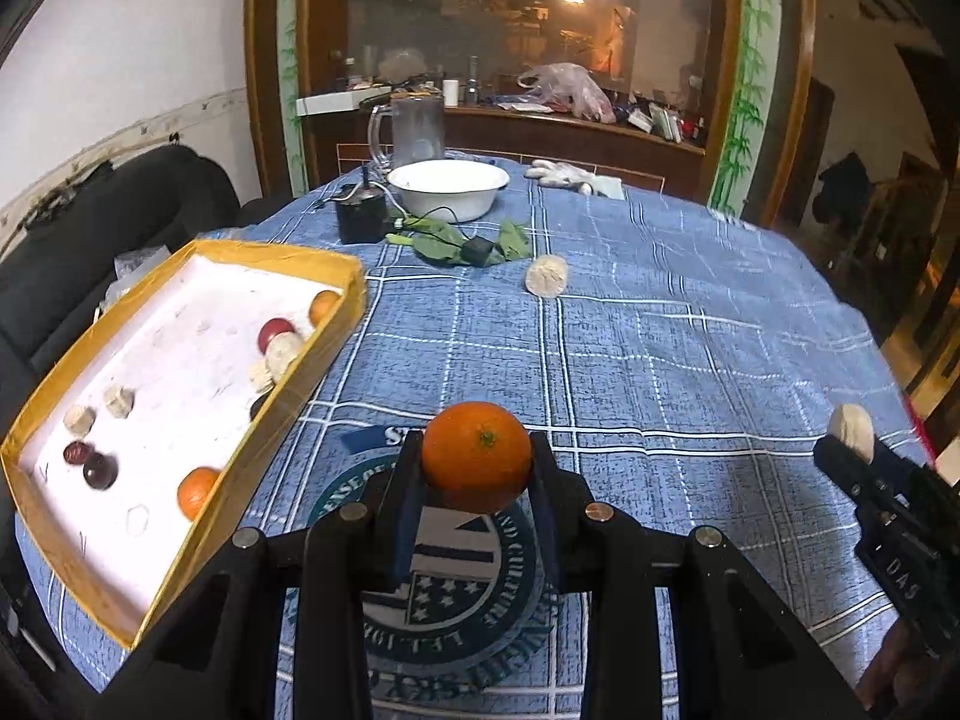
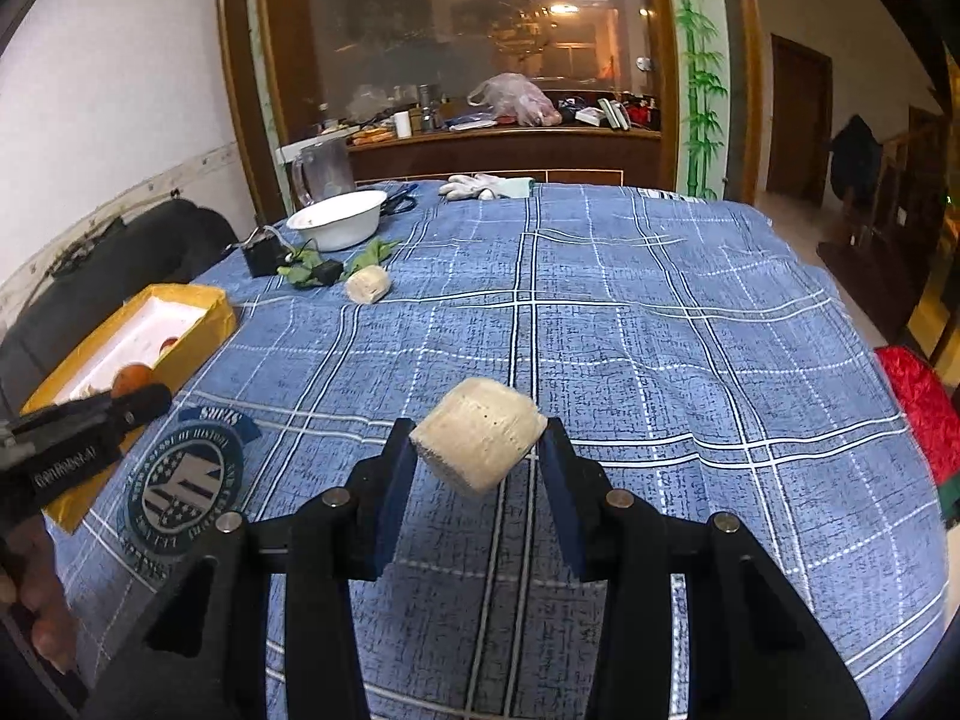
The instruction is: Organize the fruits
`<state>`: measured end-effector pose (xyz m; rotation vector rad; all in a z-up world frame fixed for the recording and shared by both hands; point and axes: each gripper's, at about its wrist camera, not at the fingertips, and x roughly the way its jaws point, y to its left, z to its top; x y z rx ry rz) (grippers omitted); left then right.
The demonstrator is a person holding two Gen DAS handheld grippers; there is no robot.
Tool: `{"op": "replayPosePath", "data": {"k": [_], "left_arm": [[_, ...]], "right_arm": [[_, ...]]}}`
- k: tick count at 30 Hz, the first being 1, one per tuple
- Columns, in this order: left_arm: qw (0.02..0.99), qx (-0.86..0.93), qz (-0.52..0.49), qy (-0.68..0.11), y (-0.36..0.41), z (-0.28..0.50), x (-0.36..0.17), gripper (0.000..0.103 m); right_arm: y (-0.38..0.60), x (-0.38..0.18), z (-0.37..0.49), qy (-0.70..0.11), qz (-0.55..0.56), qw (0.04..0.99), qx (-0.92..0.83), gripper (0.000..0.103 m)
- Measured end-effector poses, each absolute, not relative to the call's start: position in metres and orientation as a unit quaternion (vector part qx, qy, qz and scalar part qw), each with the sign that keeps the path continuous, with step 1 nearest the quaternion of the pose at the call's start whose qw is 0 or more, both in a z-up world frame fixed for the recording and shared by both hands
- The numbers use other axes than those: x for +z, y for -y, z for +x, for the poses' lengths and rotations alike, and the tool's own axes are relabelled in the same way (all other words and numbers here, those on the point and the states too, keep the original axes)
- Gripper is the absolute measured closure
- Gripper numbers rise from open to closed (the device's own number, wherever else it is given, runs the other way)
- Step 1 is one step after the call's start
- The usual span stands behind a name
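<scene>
Looking through the left wrist view: table under blue plaid cloth, yellow-rimmed box at left holding two oranges, dark red fruits and pale lumps. Beyond it a white bowl, clear jug, black adapter with cable, green leaves, white gloves. One pale lump lies loose mid-table, nothing between it and the box. Left claw narrow, pinching an orange between both fingers, lifted above the cloth's round emblem, just right of the box's near corner. Right claw enters at far right edge with a pale chunk at its tip.

Right wrist view: same table, box far left, bowl, leaves and loose lump beyond. Right claw narrow, gripping the pale chunk tilted between the fingers, above bare cloth, well apart from the box. Left claw at left edge, orange partly hidden behind it; a hand shows low left.
</scene>
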<state>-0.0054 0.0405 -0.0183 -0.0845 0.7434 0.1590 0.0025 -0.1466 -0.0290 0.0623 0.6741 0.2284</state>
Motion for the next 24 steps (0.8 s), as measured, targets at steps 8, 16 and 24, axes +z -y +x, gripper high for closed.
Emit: {"op": "replayPosePath", "data": {"k": [8, 16, 24], "left_arm": [[0.917, 0.086, -0.019, -0.388, -0.031, 0.023, -0.037, 0.071], [0.913, 0.08, -0.015, -0.4, -0.026, 0.032, -0.046, 0.071], [0.916, 0.072, -0.027, -0.393, -0.039, 0.018, -0.04, 0.071]], "right_arm": [[0.155, -0.039, 0.015, -0.329, 0.06, 0.935, 0.115, 0.06], [0.154, -0.043, 0.016, -0.327, 0.052, 0.938, 0.106, 0.06], [0.147, -0.048, 0.019, -0.338, 0.028, 0.937, 0.089, 0.06]]}}
